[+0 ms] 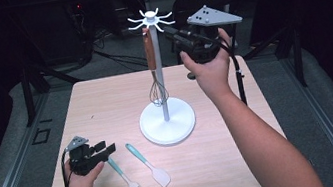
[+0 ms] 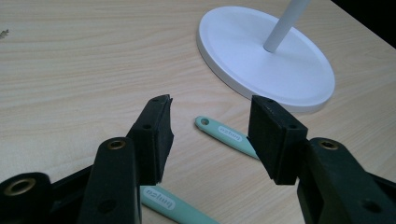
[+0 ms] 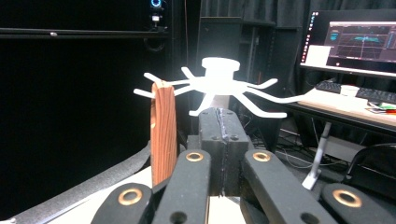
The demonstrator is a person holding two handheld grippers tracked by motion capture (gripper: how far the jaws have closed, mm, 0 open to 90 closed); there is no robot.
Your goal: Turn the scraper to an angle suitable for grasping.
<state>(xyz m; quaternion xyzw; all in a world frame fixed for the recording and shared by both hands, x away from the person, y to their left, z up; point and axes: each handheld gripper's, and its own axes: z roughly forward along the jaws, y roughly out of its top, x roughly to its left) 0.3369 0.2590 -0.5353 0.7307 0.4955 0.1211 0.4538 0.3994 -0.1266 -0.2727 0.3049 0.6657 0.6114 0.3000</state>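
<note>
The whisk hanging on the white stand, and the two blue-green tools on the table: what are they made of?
The whisk seems to have a wooden handle, brown with visible grain, and thin metal-looking wire loops. The stand looks like smooth white plastic or painted metal. The brush and spatula have matte teal handles, probably plastic or silicone.

Closed right claw [image 3: 223, 121] just below white hook rack [image 3: 219, 84], beside wooden handle [image 3: 163, 130]

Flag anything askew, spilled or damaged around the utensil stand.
Nothing stands out. The wooden-handled whisk hangs straight from the white hook stand; the teal-handled brush and teal-handled spatula lie flat on the table, unbroken.
</note>
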